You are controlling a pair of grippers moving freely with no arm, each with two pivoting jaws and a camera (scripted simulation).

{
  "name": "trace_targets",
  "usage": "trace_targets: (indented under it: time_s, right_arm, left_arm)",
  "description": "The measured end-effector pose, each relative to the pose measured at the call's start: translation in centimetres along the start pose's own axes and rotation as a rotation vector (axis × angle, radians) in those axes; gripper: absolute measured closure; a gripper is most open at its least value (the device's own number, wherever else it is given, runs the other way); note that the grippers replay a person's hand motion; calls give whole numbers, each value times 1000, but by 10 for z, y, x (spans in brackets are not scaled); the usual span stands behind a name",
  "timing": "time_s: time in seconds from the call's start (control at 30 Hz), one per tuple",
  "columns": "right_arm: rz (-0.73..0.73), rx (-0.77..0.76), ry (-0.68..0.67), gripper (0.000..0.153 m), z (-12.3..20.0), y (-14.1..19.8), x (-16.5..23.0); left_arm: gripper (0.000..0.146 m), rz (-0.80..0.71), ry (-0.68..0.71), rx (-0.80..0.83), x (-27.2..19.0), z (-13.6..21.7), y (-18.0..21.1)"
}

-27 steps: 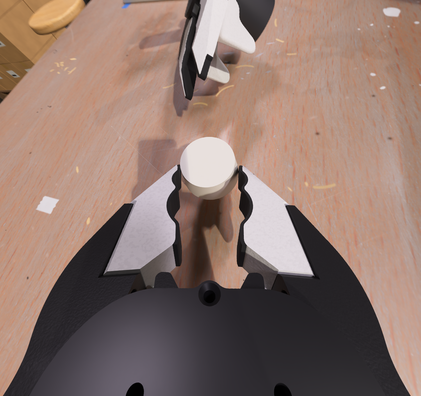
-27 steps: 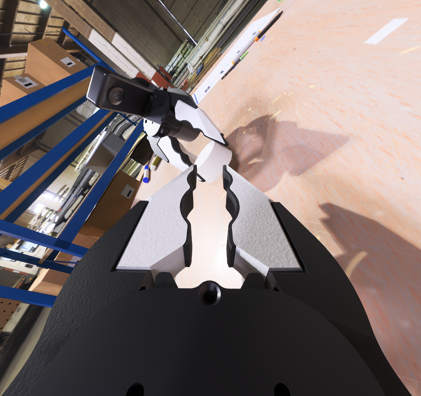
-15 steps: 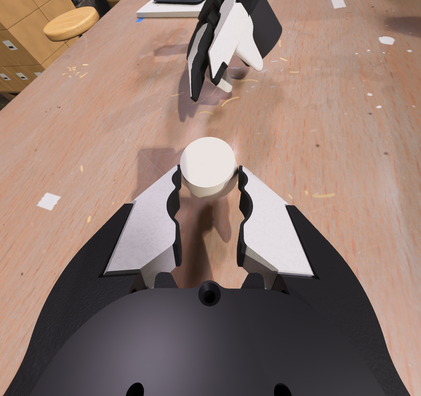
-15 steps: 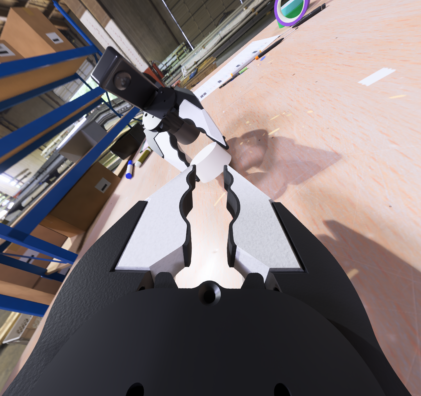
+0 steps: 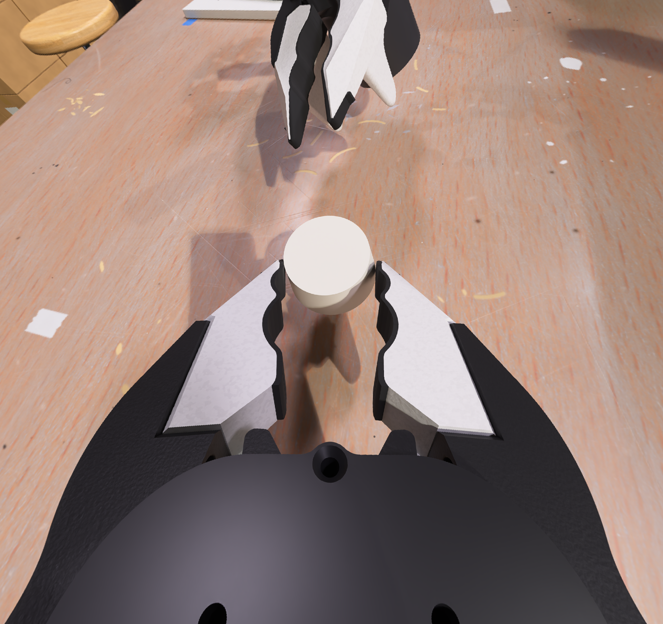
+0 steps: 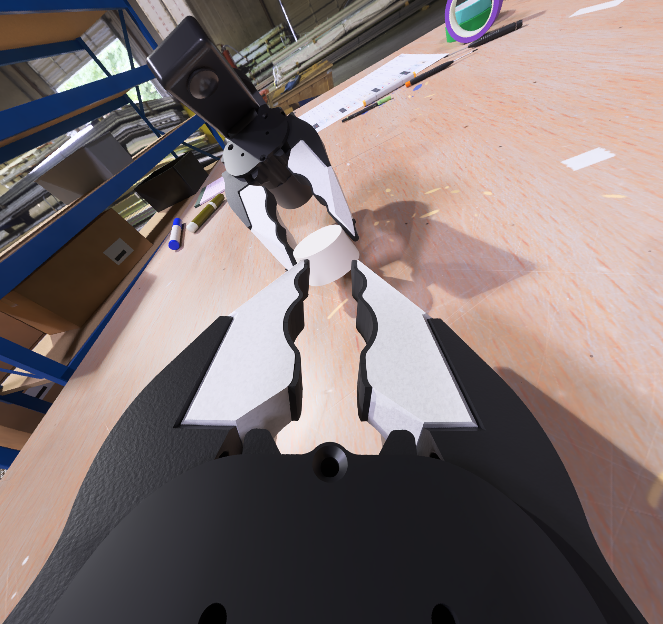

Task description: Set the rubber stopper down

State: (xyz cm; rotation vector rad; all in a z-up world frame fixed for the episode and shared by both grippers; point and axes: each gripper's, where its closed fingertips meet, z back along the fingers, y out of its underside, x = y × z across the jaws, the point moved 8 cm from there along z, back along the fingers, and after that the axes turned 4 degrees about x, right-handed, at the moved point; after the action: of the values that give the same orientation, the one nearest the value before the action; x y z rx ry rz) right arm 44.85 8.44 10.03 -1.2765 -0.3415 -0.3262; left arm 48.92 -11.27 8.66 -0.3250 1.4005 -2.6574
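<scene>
The rubber stopper is a white, tapered plug held wide end up between my left gripper's fingertips, just above the wooden table. A shadow lies under it. In the right wrist view, the stopper sits low over the table in the left gripper. My right gripper is empty, its jaws a narrow gap apart, with its tips just short of the stopper. In the left wrist view the right gripper hangs tilted over the table beyond the stopper.
A round wooden stool stands off the table's left edge. A dark pad on a white board lies at the back. The right wrist view shows tape rolls, pens, a paper sheet, markers and blue shelving with cardboard boxes.
The right gripper has rolled, so its view of the table has levelled out and more of the far end shows. The left gripper still holds the stopper in the same grip.
</scene>
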Motion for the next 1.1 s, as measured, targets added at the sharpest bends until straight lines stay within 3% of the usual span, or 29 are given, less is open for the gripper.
trace_targets:
  time_s: [0.27,0.43,0.5,0.7,0.87,1.1]
  right_arm:
    - [30,8,6,130,3,-3,3]
    - [-206,-24,-13,130,4,-4,-4]
    - [-308,-38,-16,130,3,-3,-5]
    - [-143,1,0,129,6,-15,10]
    - [-29,67,39,129,8,-16,15]
    - [-116,20,-21,128,11,-15,10]
  left_arm:
    - [96,-14,23,-21,0,0,-2]
    - [96,-127,-108,3,-4,-3,-4]
    - [96,-101,-117,8,-4,-4,-4]
    - [96,75,-11,-68,-6,0,-9]
    - [96,91,21,-76,-7,0,-11]
    - [96,31,9,-53,-12,-3,-13]
